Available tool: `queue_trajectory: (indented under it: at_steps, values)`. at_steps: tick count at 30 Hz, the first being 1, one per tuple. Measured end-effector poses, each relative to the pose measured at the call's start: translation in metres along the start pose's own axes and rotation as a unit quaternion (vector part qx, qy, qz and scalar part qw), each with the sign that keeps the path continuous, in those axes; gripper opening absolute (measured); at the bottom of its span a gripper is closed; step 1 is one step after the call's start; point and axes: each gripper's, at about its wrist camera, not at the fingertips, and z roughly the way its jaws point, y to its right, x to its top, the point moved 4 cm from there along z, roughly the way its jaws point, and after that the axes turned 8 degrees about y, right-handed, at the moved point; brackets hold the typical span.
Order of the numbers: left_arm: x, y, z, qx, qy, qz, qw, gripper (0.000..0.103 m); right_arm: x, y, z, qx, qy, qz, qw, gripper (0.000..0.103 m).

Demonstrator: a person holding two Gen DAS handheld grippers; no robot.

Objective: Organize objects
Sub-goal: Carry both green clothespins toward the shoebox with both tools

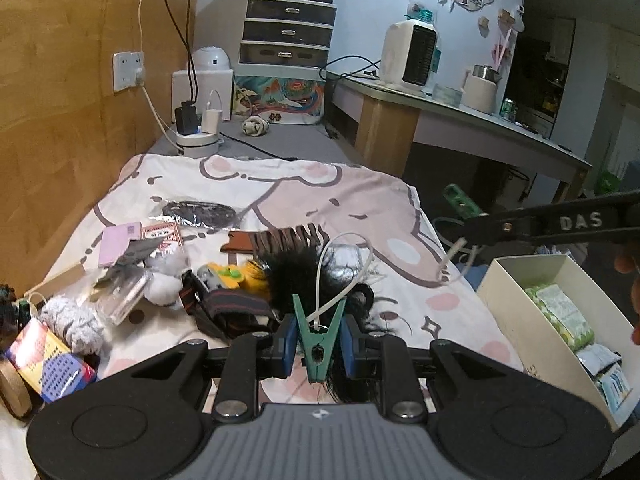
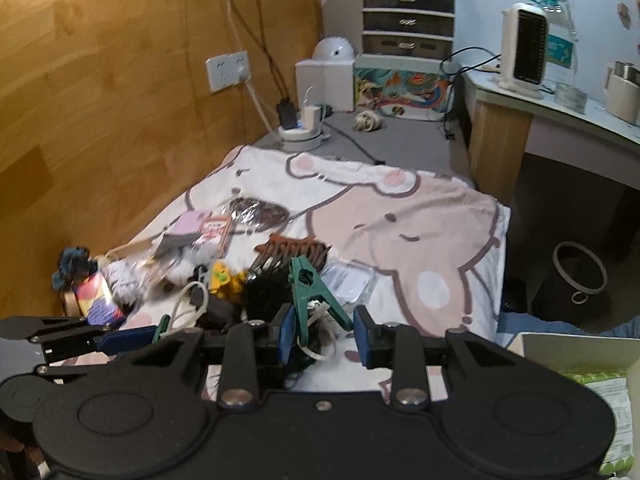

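Left gripper [image 1: 318, 342] clamps the green plastic clothespin [image 1: 319, 338] by its handles, a white cord [image 1: 344, 264] looped through it, lifted off the clutter, likely bound for the white cardboard box [image 1: 516, 300]. Right gripper [image 2: 322, 334] hangs spread, gripping nothing. Black feathery tuft [image 1: 296, 272] and brown comb [image 1: 280, 240] crowd beneath.

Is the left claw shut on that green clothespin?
Yes, shut. The left claw has both blue pads pressed against the green clothespin, whose jaws point up with a white cable between them.

2 green clothespins [image 2: 310, 292], 1 brown comb [image 1: 276, 236], 1 white box [image 1: 536, 300].
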Motion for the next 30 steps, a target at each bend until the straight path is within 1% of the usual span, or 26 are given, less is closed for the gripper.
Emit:
queue_trajectory:
  at_steps: [5, 12, 16, 22, 30]
  values:
    - [0.009, 0.006, 0.001, 0.003, 0.008, 0.001, 1.0000, 0.024, -0.001, 0.026, -0.008, -0.018, 0.011, 0.021, 1.000, 0.032]
    - [0.028, 0.037, 0.006, -0.009, 0.026, 0.011, 0.9996, 0.024, -0.007, 0.074, -0.024, -0.053, 0.017, 0.043, 0.998, 0.032]
    - [0.033, 0.063, 0.011, -0.019, 0.028, 0.021, 0.9992, 0.024, -0.007, 0.099, -0.035, -0.070, 0.023, 0.055, 0.996, 0.032]
    - [0.041, 0.108, 0.019, -0.045, 0.034, 0.032, 0.9979, 0.024, -0.009, 0.130, -0.052, -0.095, 0.034, 0.073, 0.992, 0.032]
    - [0.052, 0.163, 0.032, -0.076, 0.044, 0.045, 0.9951, 0.024, -0.014, 0.159, -0.066, -0.106, 0.041, 0.091, 0.989, 0.032]
